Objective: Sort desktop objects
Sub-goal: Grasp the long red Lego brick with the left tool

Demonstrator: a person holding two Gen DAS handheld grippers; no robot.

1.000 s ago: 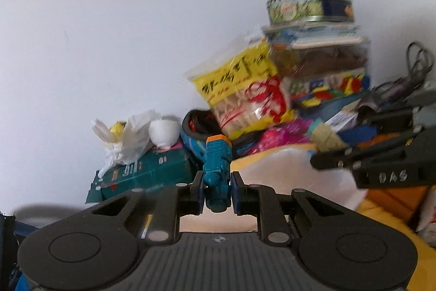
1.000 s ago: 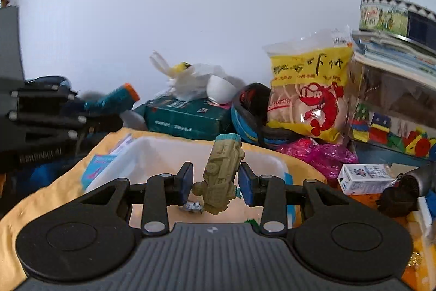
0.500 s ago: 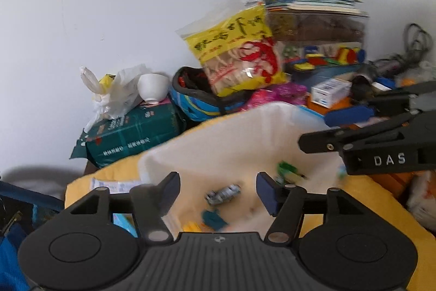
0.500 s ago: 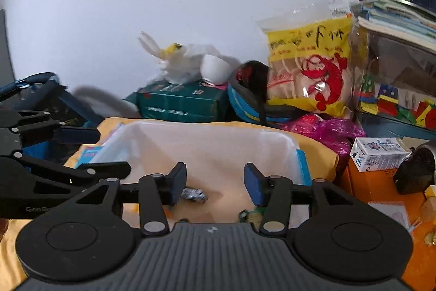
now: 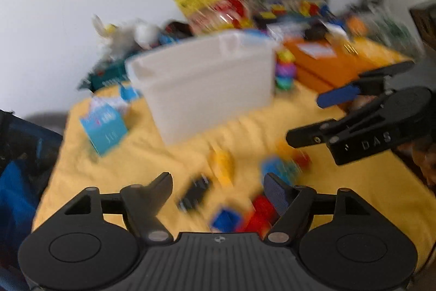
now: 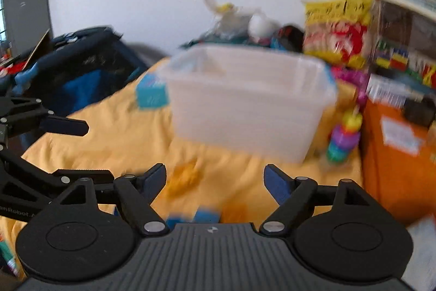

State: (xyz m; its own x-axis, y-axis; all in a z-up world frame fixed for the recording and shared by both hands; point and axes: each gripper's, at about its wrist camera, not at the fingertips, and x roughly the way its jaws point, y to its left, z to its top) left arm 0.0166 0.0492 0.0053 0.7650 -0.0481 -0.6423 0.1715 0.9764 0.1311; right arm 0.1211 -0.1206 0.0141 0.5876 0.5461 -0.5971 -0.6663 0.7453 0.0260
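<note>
Both views are blurred by motion. My left gripper (image 5: 218,179) hangs over the yellow cloth (image 5: 141,154), its jaws opening wide with nothing between them. Below it lie small toys: a black one (image 5: 194,192), a yellow one (image 5: 222,165), a teal one (image 5: 278,168), red bricks (image 5: 261,212) and a blue brick (image 5: 226,218). My right gripper (image 6: 215,171) is also opening and empty, above a yellow toy (image 6: 182,177) and blue pieces (image 6: 204,216). The white plastic bin (image 6: 245,100) stands beyond both; its inside is hidden.
A stack of coloured rings (image 6: 343,135) stands right of the bin beside an orange box (image 6: 392,154). A yellow snack bag (image 6: 335,26) and stacked boxes crowd the back wall. A teal card box (image 5: 105,124) lies left of the bin, and a dark blue bag (image 6: 81,64) sits off the cloth's left edge.
The left gripper let go of a teal toy and the right of a tan toy vehicle over the bin. Both opened, drew back and sank toward the toys on the cloth.
</note>
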